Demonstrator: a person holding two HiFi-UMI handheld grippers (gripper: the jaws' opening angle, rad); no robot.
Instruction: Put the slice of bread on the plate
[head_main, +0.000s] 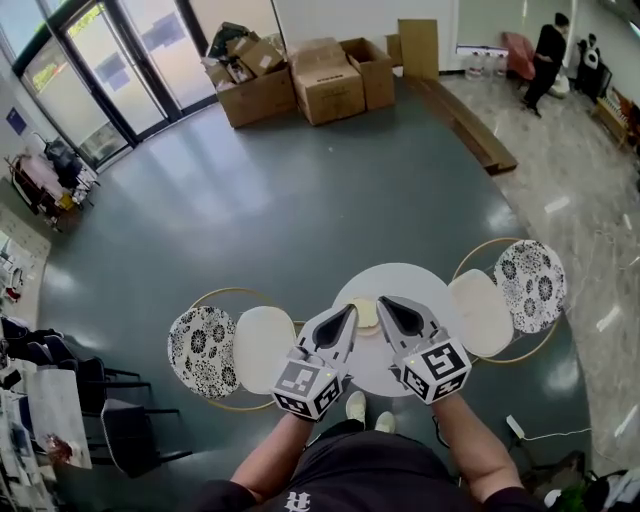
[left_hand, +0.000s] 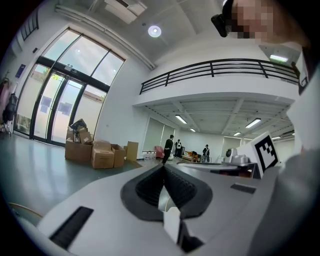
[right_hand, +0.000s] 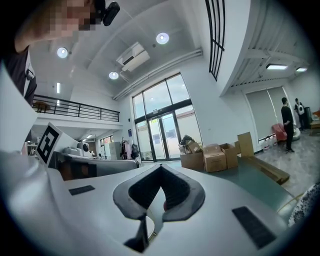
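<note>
The fingers (left_hand: 150, 187) of the left gripper (head_main: 350, 311) are pressed together, empty. The right gripper (head_main: 384, 302) has its fingers (right_hand: 175, 192) meeting at the tips, holding nothing. Below and between both tips, the slice of bread (head_main: 367, 313) lies on the round white counter (head_main: 430, 285). A left chair (head_main: 262, 347) and a right chair (head_main: 482, 312) flank it. Beyond, open grey floor (head_main: 280, 200) reaches the cardboard boxes (head_main: 325, 85).

Matt plastic left gripper (head_main: 350, 310), glossy floor (head_main: 280, 210)
</note>
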